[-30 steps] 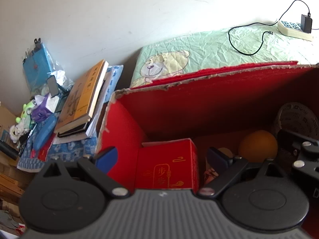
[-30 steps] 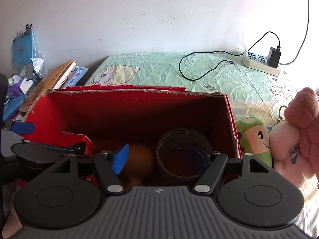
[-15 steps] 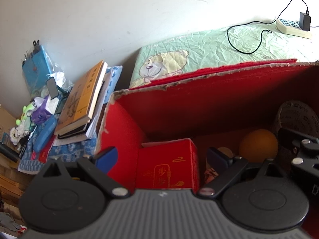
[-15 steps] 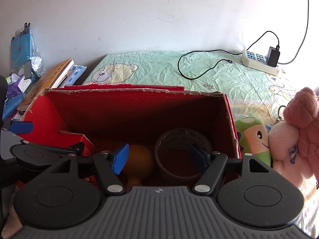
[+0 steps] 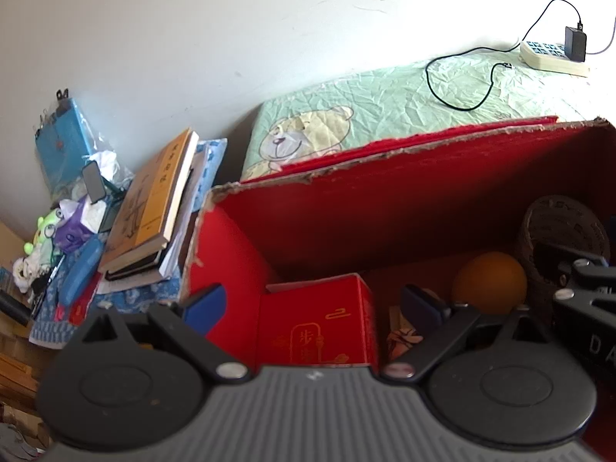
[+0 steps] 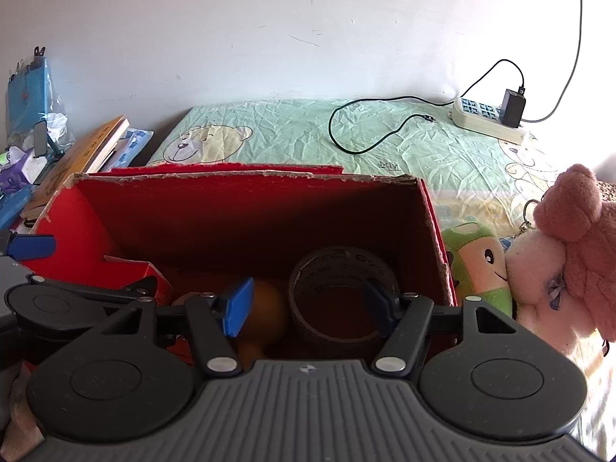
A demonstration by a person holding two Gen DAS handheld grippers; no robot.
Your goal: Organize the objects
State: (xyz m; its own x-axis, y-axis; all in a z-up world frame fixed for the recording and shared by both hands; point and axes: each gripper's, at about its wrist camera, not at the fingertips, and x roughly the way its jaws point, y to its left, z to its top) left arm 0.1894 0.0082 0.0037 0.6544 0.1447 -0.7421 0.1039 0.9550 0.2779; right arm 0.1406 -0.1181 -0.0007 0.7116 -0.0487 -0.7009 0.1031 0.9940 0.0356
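A red cardboard box (image 5: 385, 208) (image 6: 246, 208) stands open on the bed. Inside it are a small red box with gold characters (image 5: 315, 327), an orange (image 5: 489, 288) (image 6: 269, 308) and a brown tape roll (image 6: 338, 281) (image 5: 562, 223). My left gripper (image 5: 312, 304) hangs open over the box's left end, with the small red box seen between its fingers and untouched. My right gripper (image 6: 308, 306) hovers over the right end, its jaws closing. The tape roll lies below, partly between the pads, and neither pad presses on it.
A stack of books (image 5: 154, 208) and clutter lie left of the box. A green plush (image 6: 477, 265) and a pink plush (image 6: 569, 242) lie at its right side. A power strip (image 6: 489, 117) with a black cable (image 6: 369, 131) lies on the green sheet (image 6: 288, 127) behind.
The right gripper's fingers have come slightly closer together. Both hands stay where they were, and the objects in the box have not moved.
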